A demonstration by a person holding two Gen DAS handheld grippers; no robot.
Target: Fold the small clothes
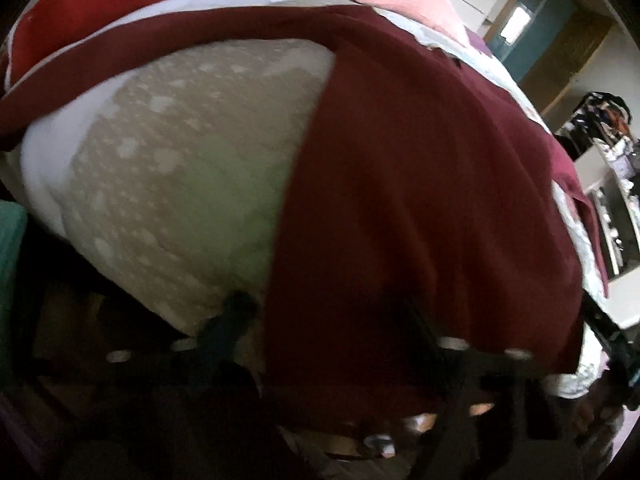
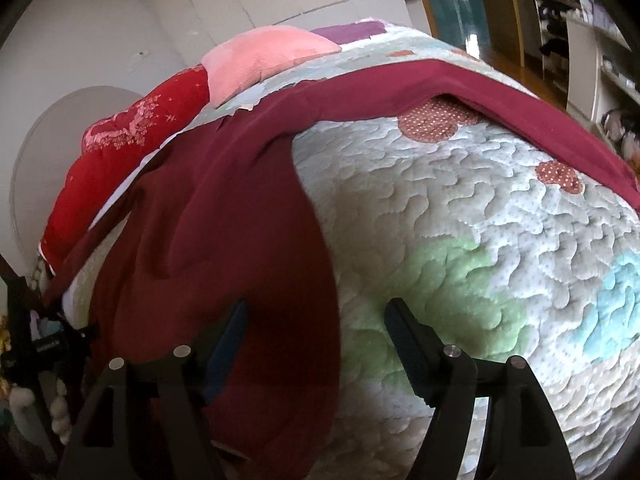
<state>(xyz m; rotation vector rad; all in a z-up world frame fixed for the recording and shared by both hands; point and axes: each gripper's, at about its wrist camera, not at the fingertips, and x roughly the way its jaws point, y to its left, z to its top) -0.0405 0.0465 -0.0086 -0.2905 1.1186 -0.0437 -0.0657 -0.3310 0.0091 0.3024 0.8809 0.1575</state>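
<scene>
Blurring left view: left claw (image 1: 332,320) unreadable under maroon garment (image 1: 420,200); right claw (image 2: 316,316) apart astride hem.

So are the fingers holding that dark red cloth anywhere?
No, nothing is held. Right gripper and left gripper stand open; the dark red cloth just lies between their fingers.
</scene>
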